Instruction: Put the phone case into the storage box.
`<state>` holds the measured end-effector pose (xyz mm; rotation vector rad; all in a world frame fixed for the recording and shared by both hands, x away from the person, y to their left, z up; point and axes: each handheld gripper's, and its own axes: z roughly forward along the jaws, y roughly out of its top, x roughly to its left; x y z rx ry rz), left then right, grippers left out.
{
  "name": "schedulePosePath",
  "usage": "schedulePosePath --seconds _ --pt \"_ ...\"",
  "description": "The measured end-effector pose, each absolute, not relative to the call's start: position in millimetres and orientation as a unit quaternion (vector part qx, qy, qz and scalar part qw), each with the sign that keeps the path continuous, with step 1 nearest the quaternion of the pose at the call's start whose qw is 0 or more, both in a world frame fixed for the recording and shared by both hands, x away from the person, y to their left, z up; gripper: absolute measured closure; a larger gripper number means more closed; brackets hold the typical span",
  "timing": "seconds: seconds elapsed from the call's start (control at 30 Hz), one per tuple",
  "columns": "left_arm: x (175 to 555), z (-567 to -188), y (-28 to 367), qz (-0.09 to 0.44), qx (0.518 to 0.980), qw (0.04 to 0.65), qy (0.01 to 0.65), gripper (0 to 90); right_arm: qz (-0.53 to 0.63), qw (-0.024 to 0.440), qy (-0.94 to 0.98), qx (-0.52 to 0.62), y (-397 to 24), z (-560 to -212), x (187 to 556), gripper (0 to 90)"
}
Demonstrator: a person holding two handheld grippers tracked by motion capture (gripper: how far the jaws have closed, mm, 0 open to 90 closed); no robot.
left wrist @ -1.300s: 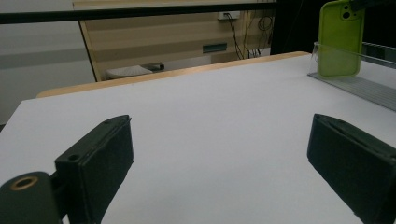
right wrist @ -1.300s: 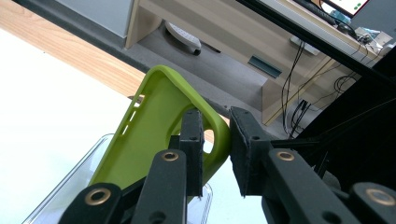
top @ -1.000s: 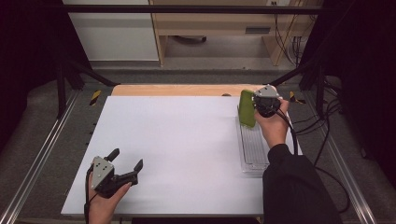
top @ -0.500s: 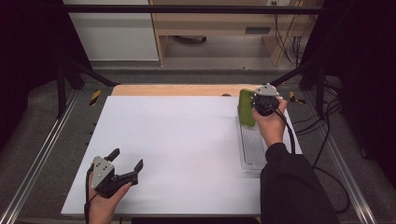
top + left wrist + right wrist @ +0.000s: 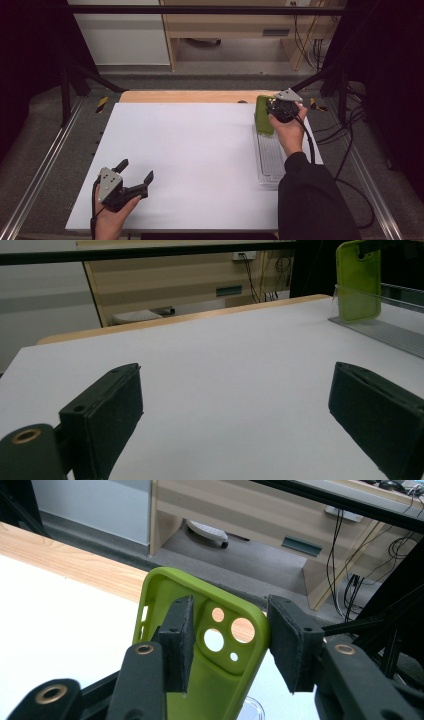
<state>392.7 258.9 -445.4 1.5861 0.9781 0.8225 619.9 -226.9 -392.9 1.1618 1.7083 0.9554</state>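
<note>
And the right gripper (image 5: pixel 227 640) has its jaws just easing apart, pads off the green phone case (image 5: pixel 200 655) standing upright between them at the clear tray's (image 5: pixel 270 165) far end.

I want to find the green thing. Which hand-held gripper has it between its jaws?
The right hand-held gripper: the green phone case stands between its opening jaws. The left hand-held gripper has none.

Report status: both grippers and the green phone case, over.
Left gripper open, idle over the white table. Right gripper fingers just been opening, green phone case between them, upright at the clear tray. Nothing in the way.
</note>
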Motion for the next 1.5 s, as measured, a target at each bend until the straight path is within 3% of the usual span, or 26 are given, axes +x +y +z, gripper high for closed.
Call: schedulePosePath --seconds 0.17,0.43,0.6,1.07,1.5 --pt "392.5 -445.3 258.7 0.344 0.663 0.524 0.408 6.8 0.388 0.414 0.677 0.469 -227.9 -393.7 621.2 52.8" --pt "392.6 -445.3 258.8 0.344 0.663 0.525 0.408 6.8 0.401 0.398 0.671 0.481 -228.5 -396.6 624.1 34.2" --pt "392.7 -445.4 258.9 0.344 0.663 0.524 0.409 6.8 0.408 0.396 0.666 0.483 -229.1 -396.4 624.2 27.1" --pt "392.6 -445.3 258.8 0.344 0.664 0.524 0.408 6.8 0.414 0.42 0.655 0.472 -224.9 -392.7 622.3 18.4" --pt "392.6 -445.2 258.9 0.345 0.663 0.524 0.408 6.7 0.418 0.403 0.659 0.479 -223.4 -390.9 619.8 15.0"
